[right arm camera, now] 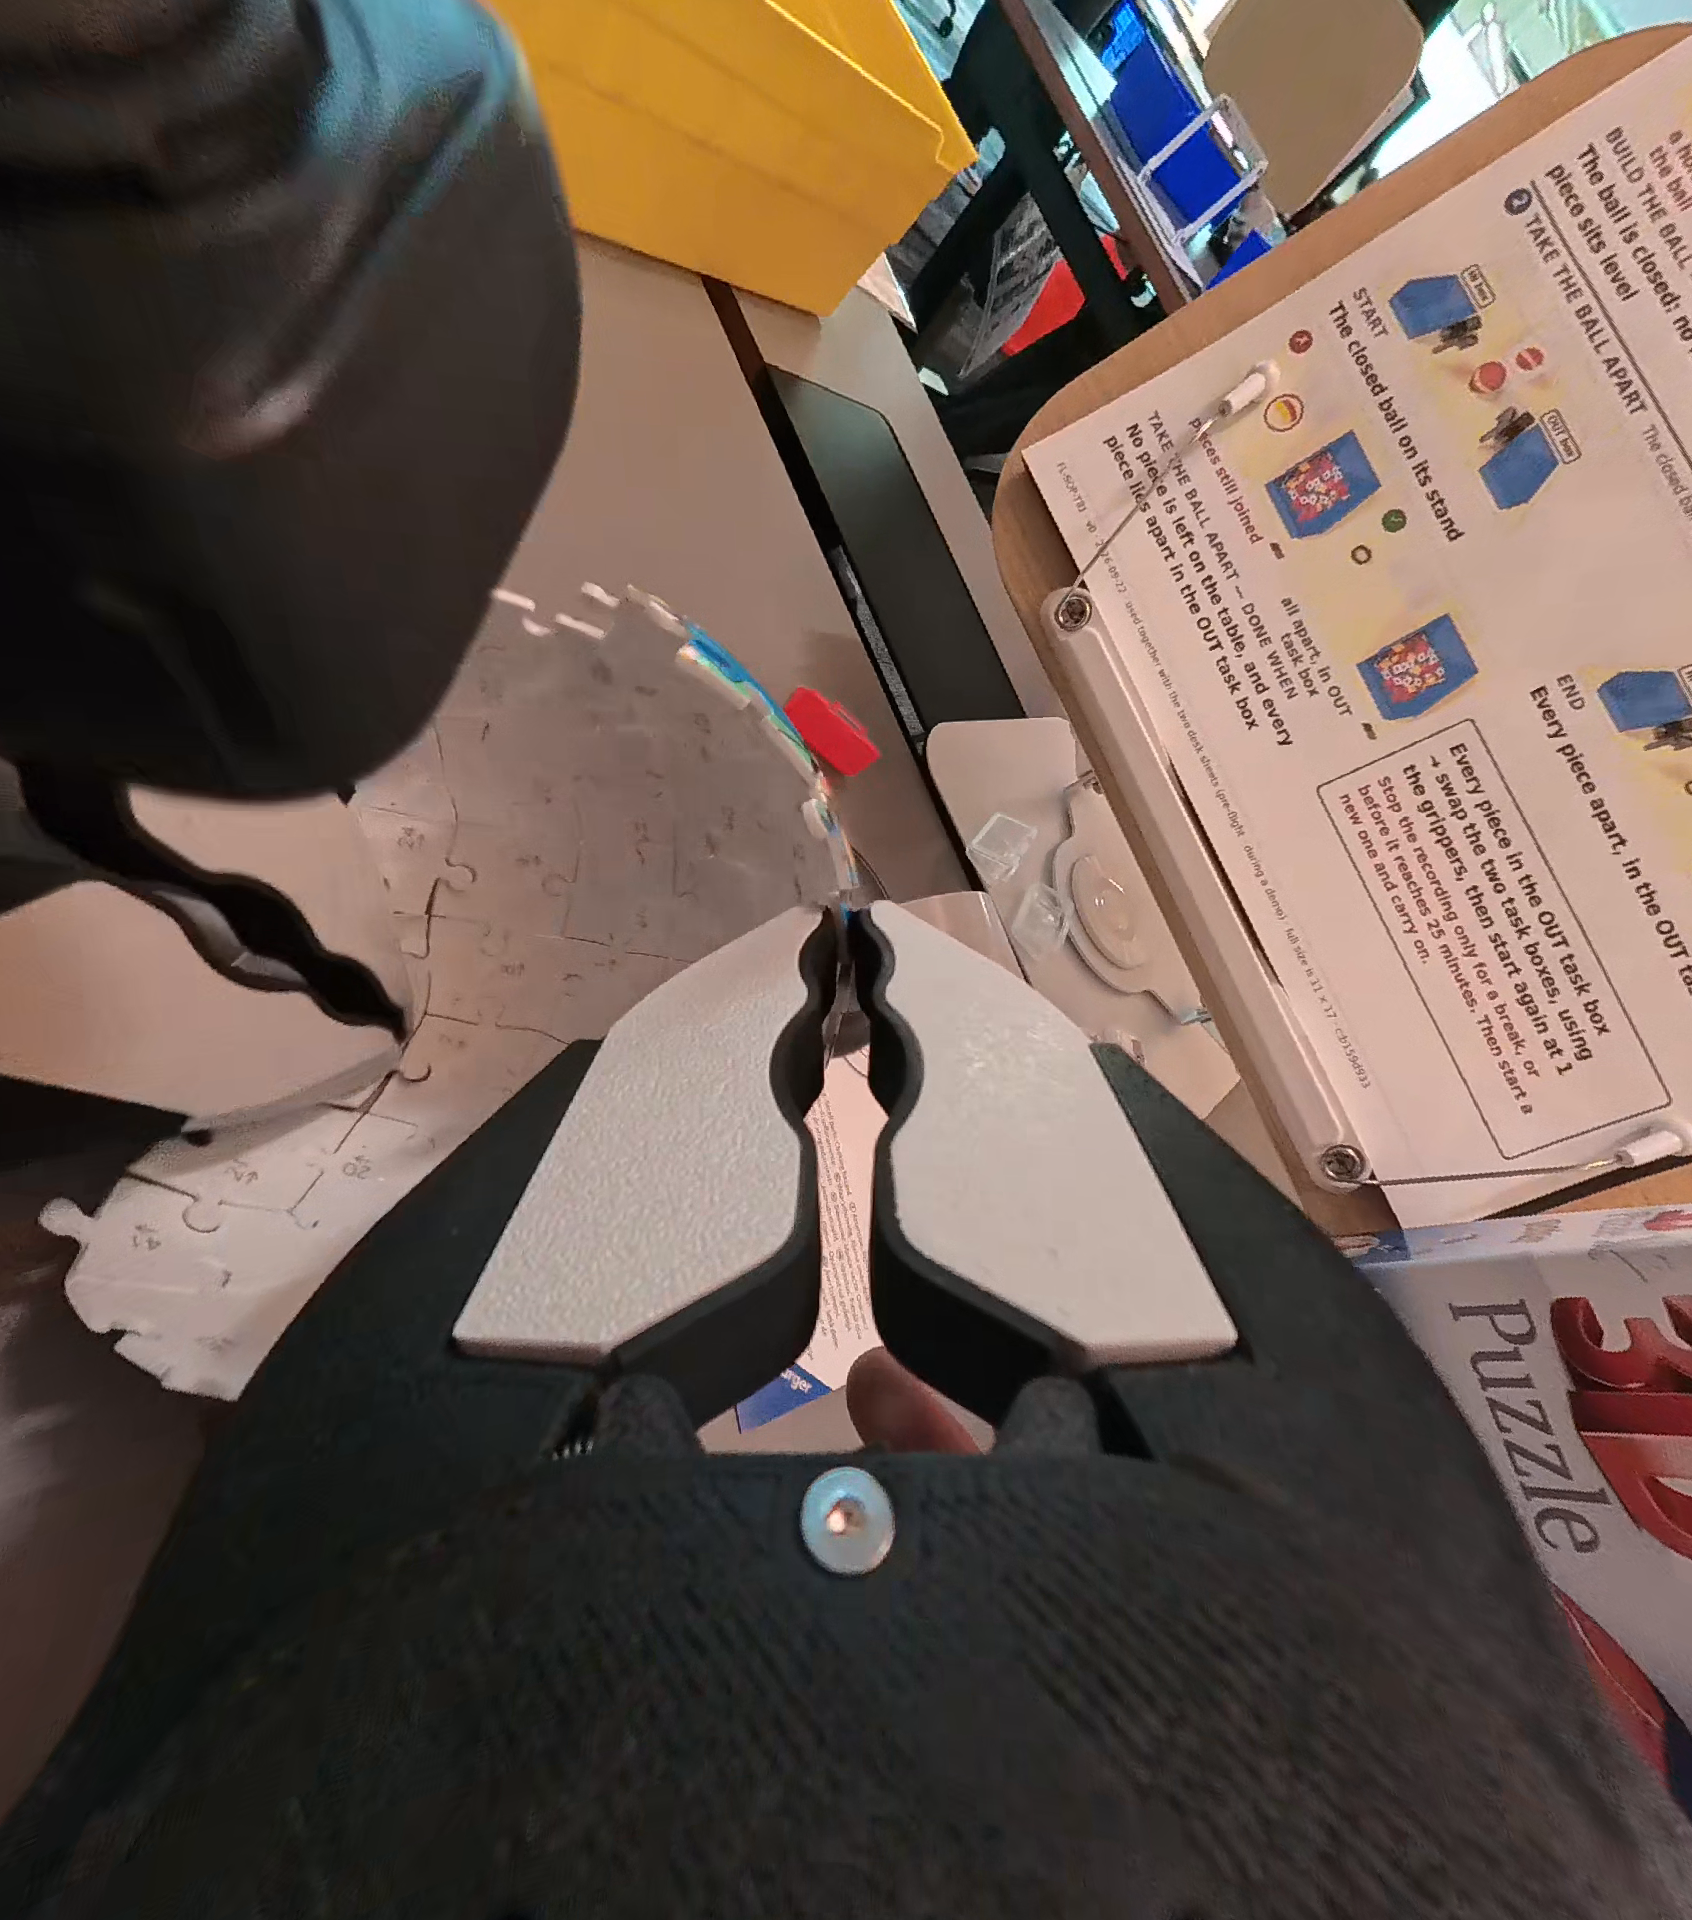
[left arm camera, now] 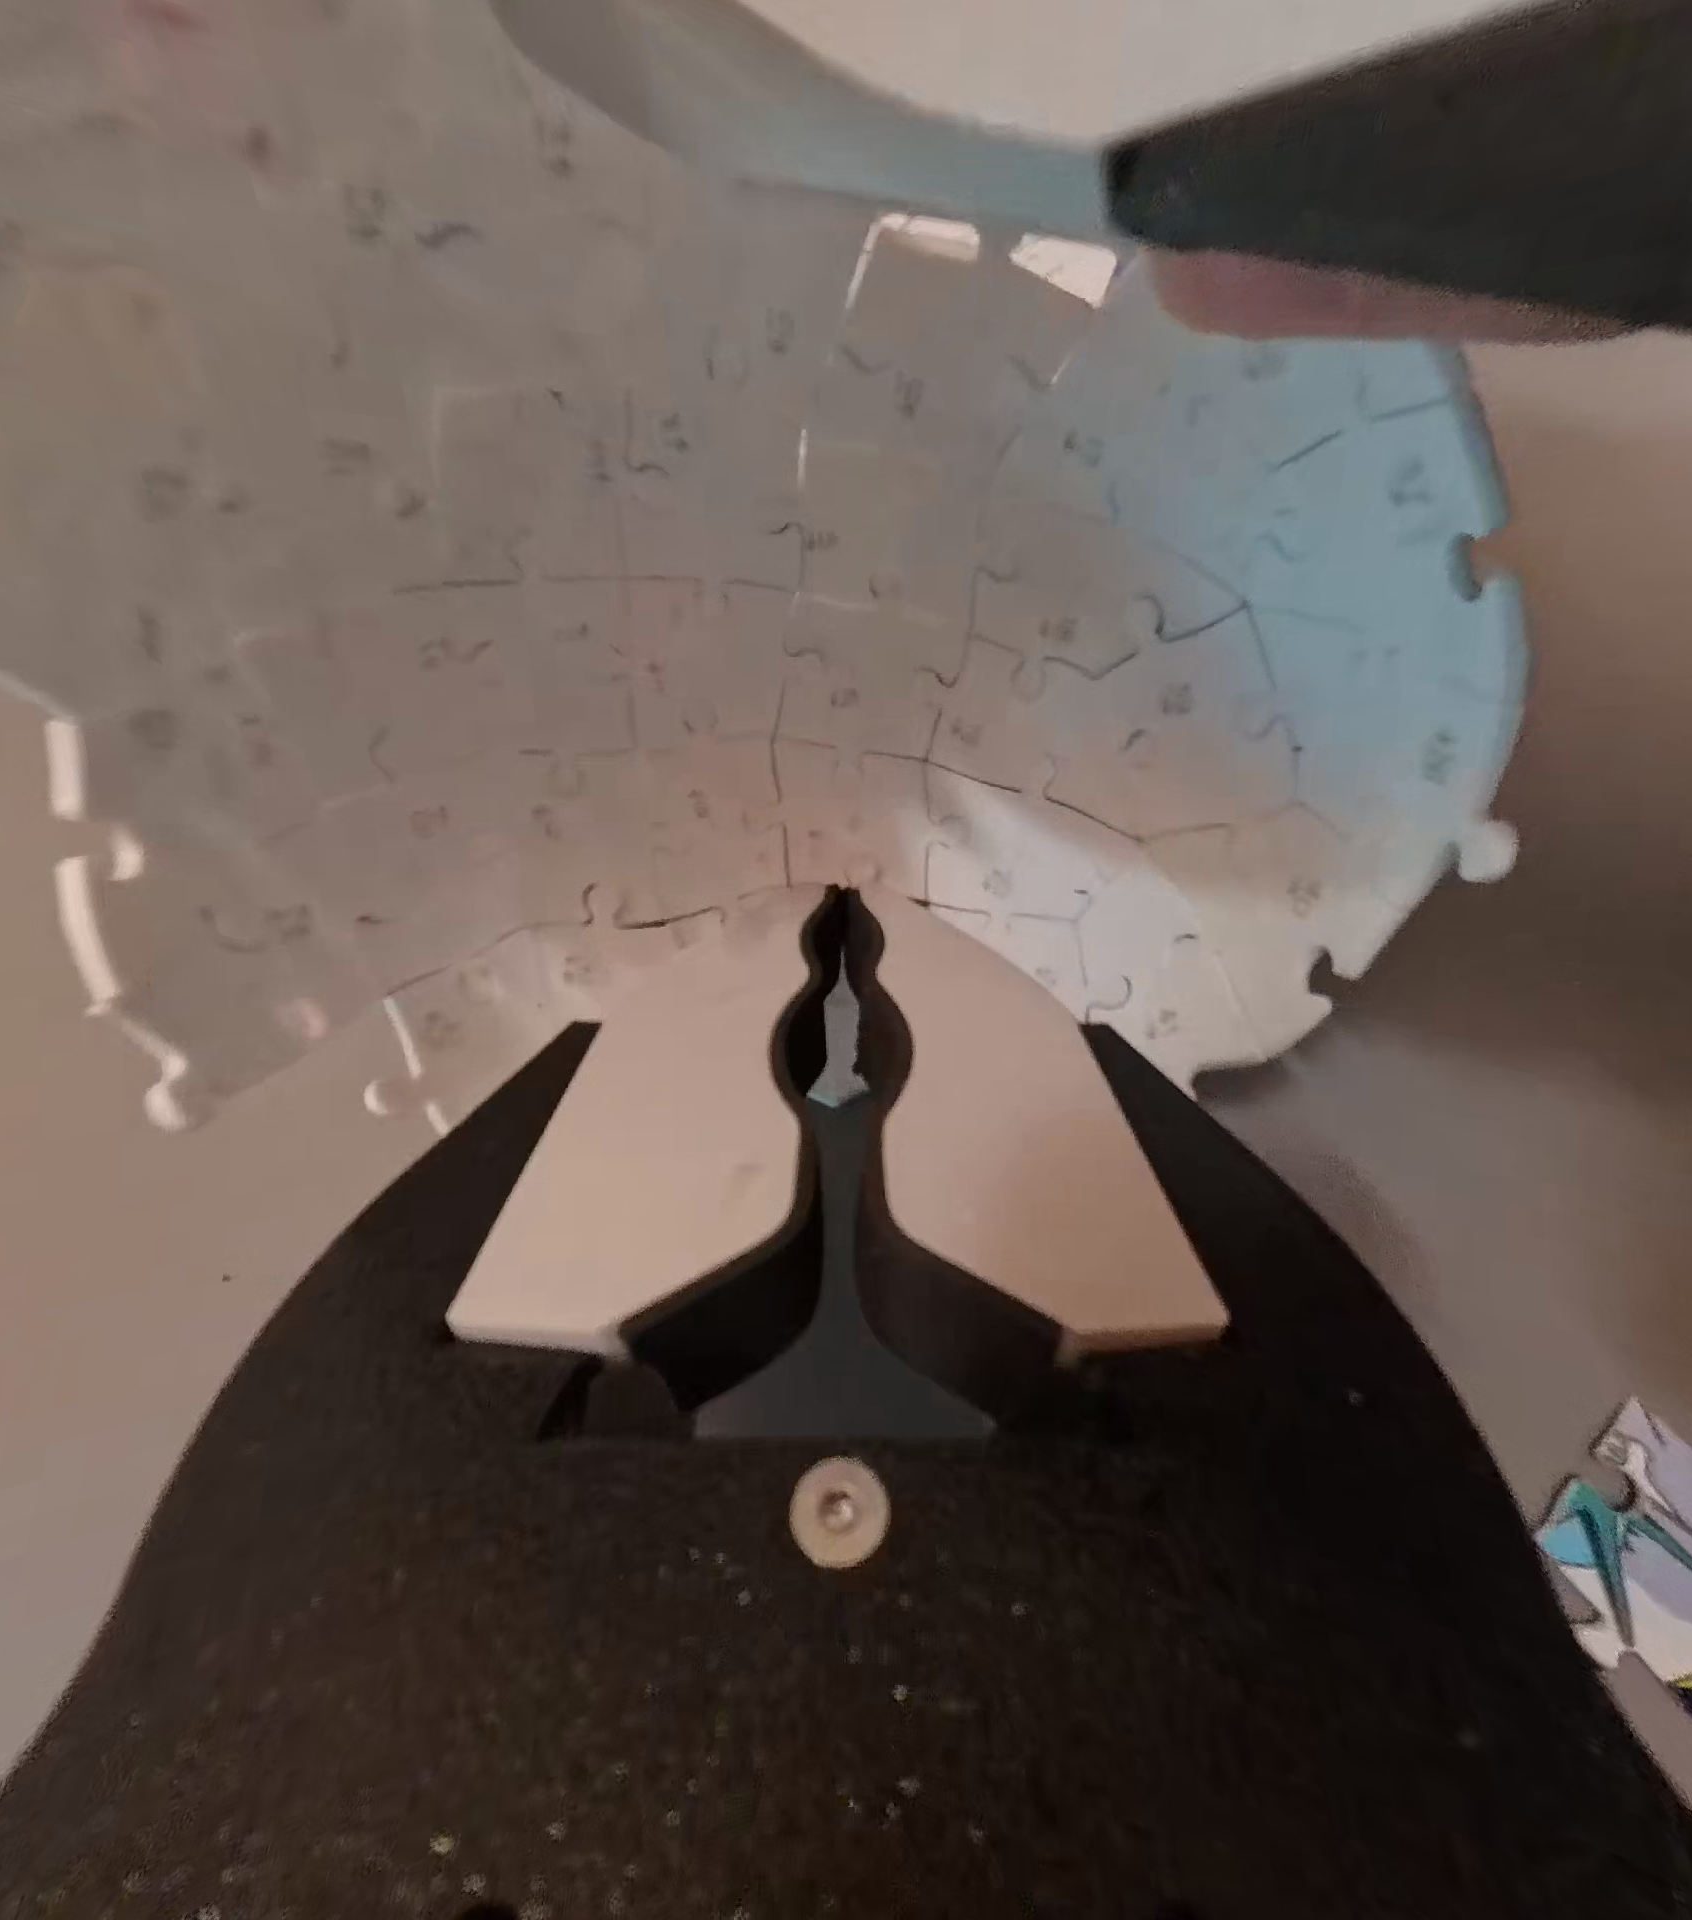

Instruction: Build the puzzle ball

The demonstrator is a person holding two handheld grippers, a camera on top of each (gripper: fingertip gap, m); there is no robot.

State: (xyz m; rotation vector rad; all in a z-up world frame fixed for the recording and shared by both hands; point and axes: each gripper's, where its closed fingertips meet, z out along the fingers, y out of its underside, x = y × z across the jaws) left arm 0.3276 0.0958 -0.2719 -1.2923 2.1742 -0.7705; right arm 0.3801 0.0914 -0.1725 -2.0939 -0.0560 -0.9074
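Observation:
A half-built puzzle ball shell (left arm camera: 613, 571) fills the left wrist view, its white numbered inner side towards me. My left gripper (left arm camera: 842, 902) is shut on the shell's lower edge, and a thin sliver of piece shows between its fingers. The right gripper's dark finger (left arm camera: 1444, 177) reaches the shell's upper rim. In the right wrist view the shell (right arm camera: 593, 831) curves up from the table, with its coloured outer face showing at the rim. My right gripper (right arm camera: 850, 925) is shut on that rim. The left gripper (right arm camera: 385, 1023) pinches the shell lower left.
A loose printed puzzle piece (left arm camera: 1673, 1558) lies on the table at lower right. The puzzle box (right arm camera: 1600, 1507) and an instruction sheet on a board (right arm camera: 1444, 623) stand on the right. A yellow bin (right arm camera: 738, 135), a small red object (right arm camera: 831, 732) and clear plastic parts (right arm camera: 1018, 873) lie behind. The left gripper's tips are roughly 11 cm from the right gripper's. From either gripper's tips it is about 20 cm to the small red object (right arm camera: 831, 732).

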